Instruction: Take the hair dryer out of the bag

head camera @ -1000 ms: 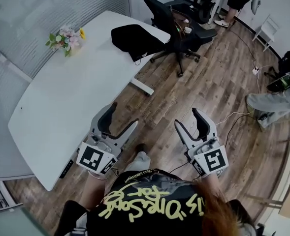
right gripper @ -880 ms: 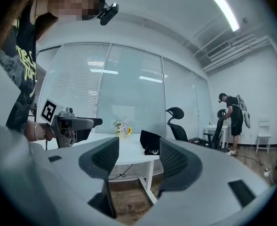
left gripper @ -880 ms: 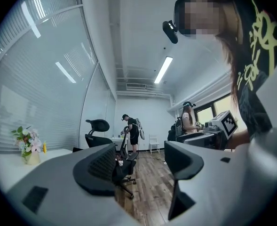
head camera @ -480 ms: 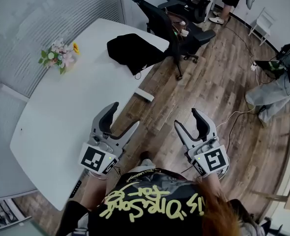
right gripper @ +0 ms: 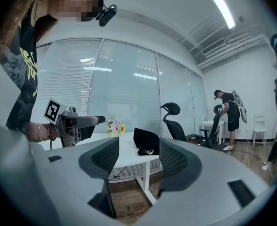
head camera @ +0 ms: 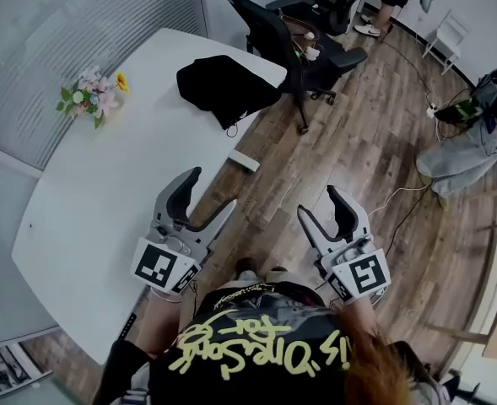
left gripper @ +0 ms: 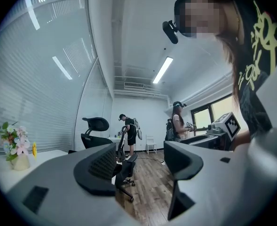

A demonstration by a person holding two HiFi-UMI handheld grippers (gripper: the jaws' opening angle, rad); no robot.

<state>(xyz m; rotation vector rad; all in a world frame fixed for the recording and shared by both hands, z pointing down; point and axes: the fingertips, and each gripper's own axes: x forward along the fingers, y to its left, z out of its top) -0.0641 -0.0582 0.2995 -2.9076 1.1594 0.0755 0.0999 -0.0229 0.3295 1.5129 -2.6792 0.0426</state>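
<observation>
- The bag (head camera: 227, 87) is black, soft and slumped. It lies on the far end of the table (head camera: 105, 192), close to its edge, and a thin cord (head camera: 231, 127) trails from it. We cannot make out the hair dryer in any view.
- Both tongs stand open with nothing between their jaws. The left gripper (head camera: 213, 188) hangs over the table's long edge. The right gripper (head camera: 317, 201) is beside the table, above the floor (head camera: 358, 142). Both are well apart from the bag.
- The head view gives us the bag from above, as a dark heap.
- The right gripper view shows the bag side-on on the table top, with a pale patch at its base.
- The left gripper view shows two people (left gripper: 130, 131) standing far beyond the table.
- The table is white and smooth with a curved outline, and a small bunch of flowers (head camera: 92, 98) stands on its far side.
- The jaws are grey plastic with dark ribbed pads.
- The floor is brown wood plank.
- A black chair (head camera: 273, 32) stands past the table's far end.
</observation>
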